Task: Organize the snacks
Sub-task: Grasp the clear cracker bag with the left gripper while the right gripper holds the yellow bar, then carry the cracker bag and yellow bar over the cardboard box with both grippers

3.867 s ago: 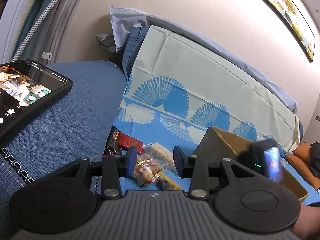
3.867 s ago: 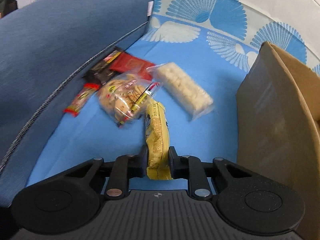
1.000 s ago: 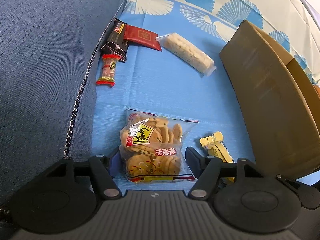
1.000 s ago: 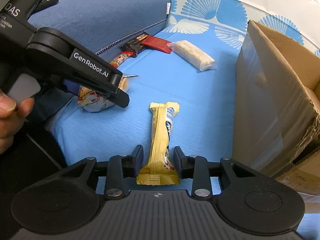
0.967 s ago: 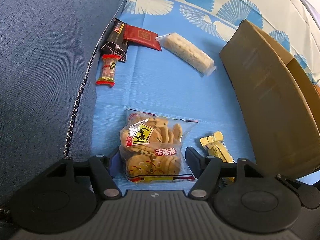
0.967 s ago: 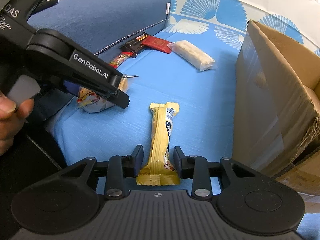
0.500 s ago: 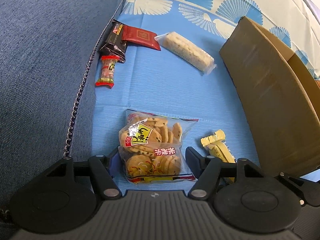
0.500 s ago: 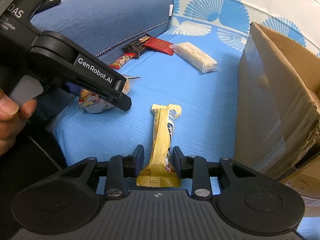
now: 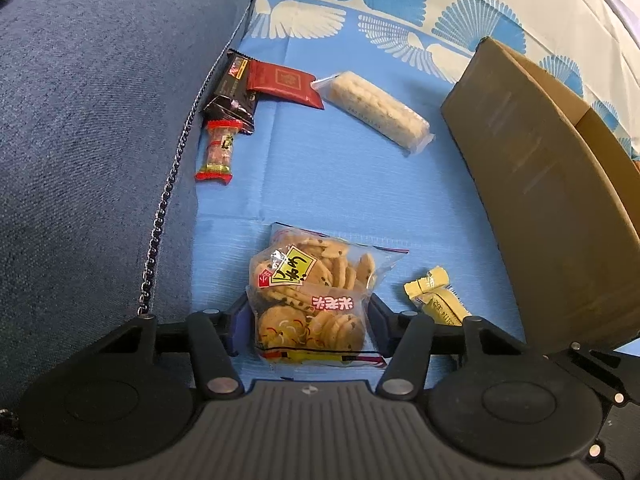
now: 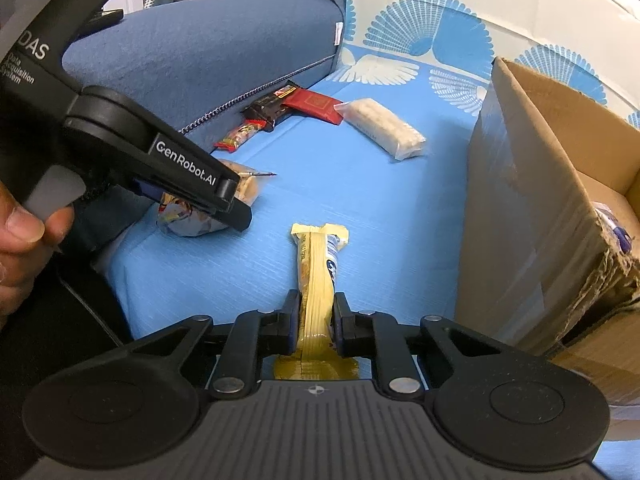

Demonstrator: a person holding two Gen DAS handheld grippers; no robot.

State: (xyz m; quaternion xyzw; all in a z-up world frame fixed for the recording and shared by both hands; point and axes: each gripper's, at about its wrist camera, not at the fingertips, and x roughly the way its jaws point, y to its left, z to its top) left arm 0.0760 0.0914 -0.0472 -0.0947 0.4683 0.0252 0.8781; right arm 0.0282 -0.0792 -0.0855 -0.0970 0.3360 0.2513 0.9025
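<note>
A clear bag of cookies (image 9: 308, 280) lies on the blue cloth (image 9: 328, 184). My left gripper (image 9: 308, 320) straddles its near end, its jaws closing, and both pads touch the bag's sides. In the right wrist view one of its fingers (image 10: 192, 184) covers part of the bag (image 10: 188, 224). A yellow snack bar (image 10: 318, 264) lies lengthwise ahead of my right gripper (image 10: 316, 316). Those jaws are closing and pinch its near end. The bar's far tip (image 9: 436, 300) shows to the right of the cookies. An open cardboard box (image 10: 532, 208) stands at the right.
Against the blue cushion (image 9: 88, 120) lie a black packet (image 9: 232, 96), a red packet (image 9: 284, 82) and a small red-ended candy (image 9: 218, 152). A pale rice bar in clear wrap (image 9: 376, 110) lies near the box (image 9: 540, 200). A hand (image 10: 16, 224) holds the left gripper.
The left jaws have narrowed onto the cookie bag's sides. The right jaws have closed in on the yellow bar and now squeeze it. Neither hand has shifted.
</note>
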